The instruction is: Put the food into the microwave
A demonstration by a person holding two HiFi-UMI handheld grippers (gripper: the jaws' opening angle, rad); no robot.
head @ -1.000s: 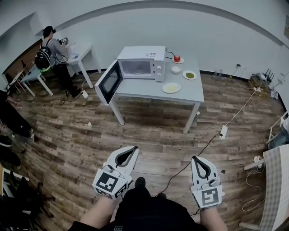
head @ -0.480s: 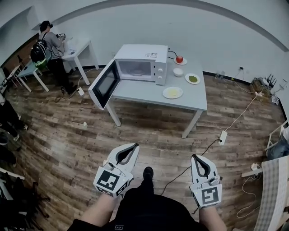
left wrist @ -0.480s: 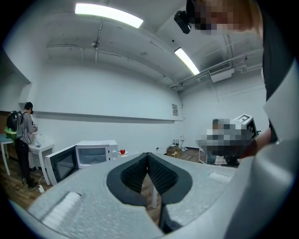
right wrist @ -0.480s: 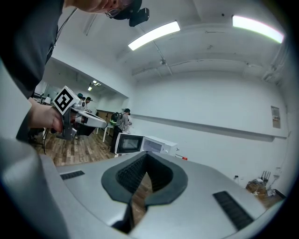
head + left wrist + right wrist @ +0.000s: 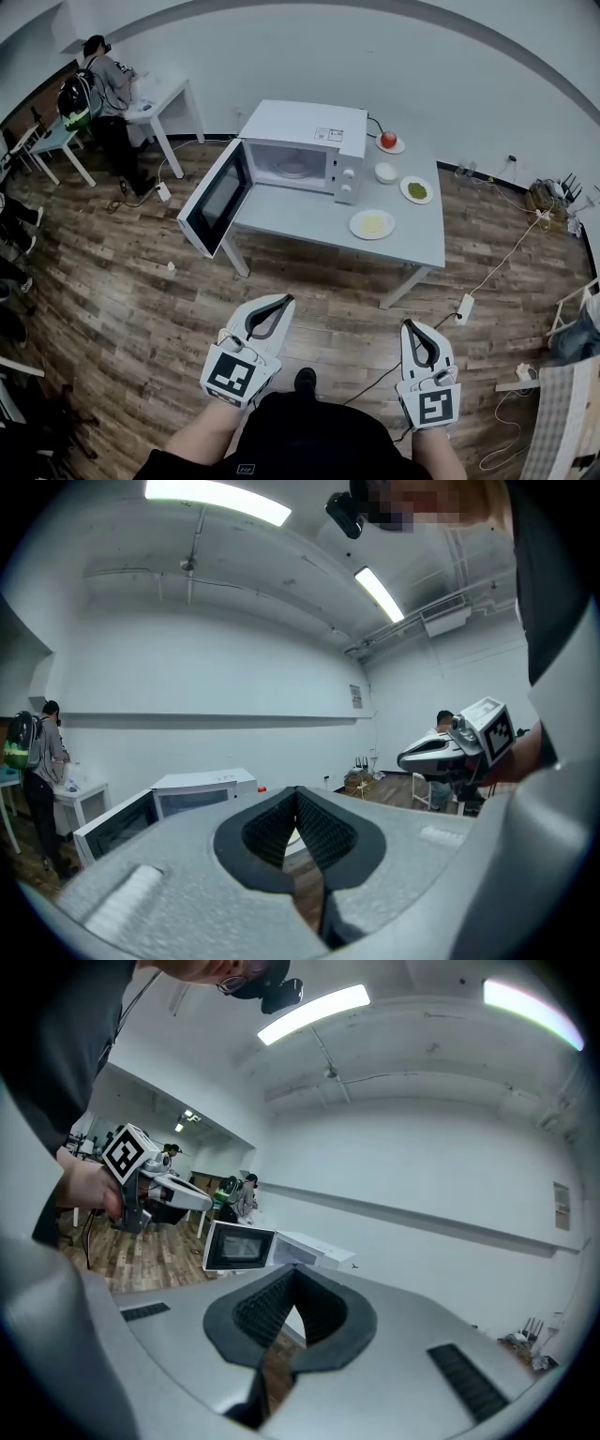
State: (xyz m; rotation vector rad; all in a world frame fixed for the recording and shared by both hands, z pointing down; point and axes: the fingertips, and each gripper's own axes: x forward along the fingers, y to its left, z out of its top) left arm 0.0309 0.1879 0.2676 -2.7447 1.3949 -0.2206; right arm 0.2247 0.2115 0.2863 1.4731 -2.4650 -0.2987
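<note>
A white microwave (image 5: 314, 139) stands on the grey table (image 5: 309, 214) with its door (image 5: 214, 199) swung open to the left. To its right on the table are a plate of yellowish food (image 5: 372, 223), a plate of green food (image 5: 416, 190), a small white bowl (image 5: 385, 172) and a red fruit on a plate (image 5: 388, 141). Both grippers are held over the wooden floor, well short of the table. My left gripper (image 5: 284, 302) (image 5: 297, 794) is shut and empty. My right gripper (image 5: 412, 326) (image 5: 295, 1269) is shut and empty too. The microwave (image 5: 202, 787) (image 5: 305, 1244) lies ahead in both gripper views.
A person (image 5: 97, 77) stands at a white desk (image 5: 164, 98) at the back left. A power strip (image 5: 465, 306) and cables lie on the floor right of the table. Chairs line the left edge, and furniture stands at the far right.
The table and microwave have come closer and sit lower in the head view. Both grippers travelled forward with me and stayed shut.
</note>
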